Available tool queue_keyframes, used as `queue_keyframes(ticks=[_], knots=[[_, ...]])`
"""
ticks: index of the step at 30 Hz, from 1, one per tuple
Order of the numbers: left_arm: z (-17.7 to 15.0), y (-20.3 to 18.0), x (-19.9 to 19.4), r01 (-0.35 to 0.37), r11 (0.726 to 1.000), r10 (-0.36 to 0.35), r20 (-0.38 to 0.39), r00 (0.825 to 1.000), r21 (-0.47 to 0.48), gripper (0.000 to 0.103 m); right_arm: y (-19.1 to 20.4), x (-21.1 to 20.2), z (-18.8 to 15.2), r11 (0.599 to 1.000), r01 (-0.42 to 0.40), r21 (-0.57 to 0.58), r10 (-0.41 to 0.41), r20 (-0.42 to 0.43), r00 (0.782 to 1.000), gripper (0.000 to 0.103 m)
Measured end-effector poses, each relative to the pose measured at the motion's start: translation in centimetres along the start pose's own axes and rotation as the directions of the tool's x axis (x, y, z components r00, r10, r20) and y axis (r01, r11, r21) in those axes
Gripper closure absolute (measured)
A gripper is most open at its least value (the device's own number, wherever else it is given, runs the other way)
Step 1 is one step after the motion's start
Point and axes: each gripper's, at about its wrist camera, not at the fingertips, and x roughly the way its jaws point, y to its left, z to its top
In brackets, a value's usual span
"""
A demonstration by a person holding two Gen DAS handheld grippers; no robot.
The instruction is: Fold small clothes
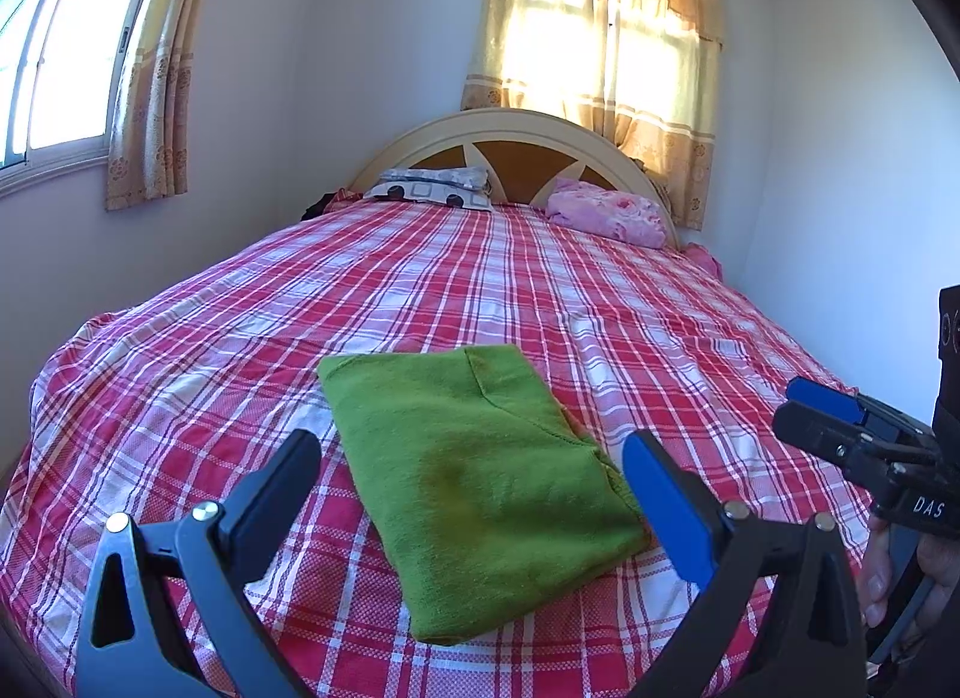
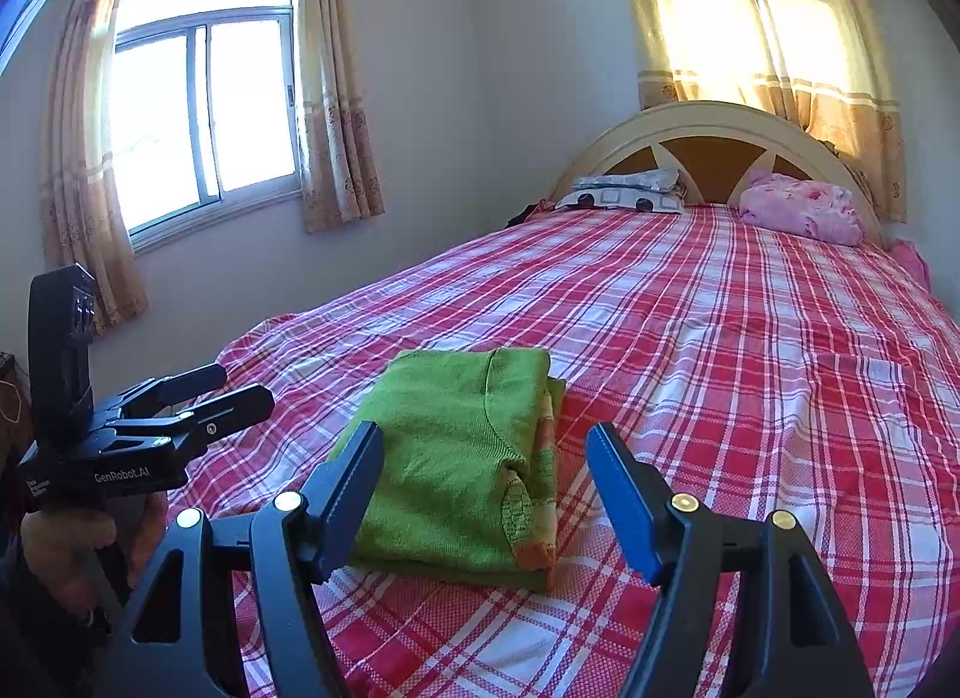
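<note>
Green knitted garment (image 1: 480, 482) lies folded into a compact rectangle on the red-and-white plaid bed (image 1: 630, 302). Both my grippers, left (image 1: 471, 485) and right (image 2: 483, 488), hover empty, fingers spread. Fold looks finished; no other clothes visible.

Bright daylight through the side window (image 2: 204, 116) and glowing curtains (image 1: 606, 44), blown out there; strong fisheye bending and dark corners; otherwise sharp.

Green garment (image 1: 480, 488), red-plaid bedspread (image 1: 630, 308)
</note>
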Motion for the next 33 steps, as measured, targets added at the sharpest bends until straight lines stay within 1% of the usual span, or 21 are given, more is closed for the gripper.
queue_keyframes(ticks=[12, 15, 33], knots=[[0.27, -0.15, -0.11, -0.014, 1.0, 0.014, -0.004, 1.0, 0.005, 0.0, 0.01, -0.11, -0.05, 1.0, 0.0, 0.003, 0.0, 0.01, 1.0, 0.032], [0.36, -0.07, -0.12, -0.007, 1.0, 0.007, -0.009, 1.0, 0.009, 0.0, 0.07, -0.22, 0.06, 1.0, -0.003, 0.002, 0.003, 0.014, 1.0, 0.032], [0.42, 0.55, 0.37, -0.04, 0.999, 0.04, -0.024, 0.999, 0.006, 0.0, 0.75, -0.8, 0.24, 1.0, -0.008, -0.025, 0.009, 0.041, 0.999, 0.032]])
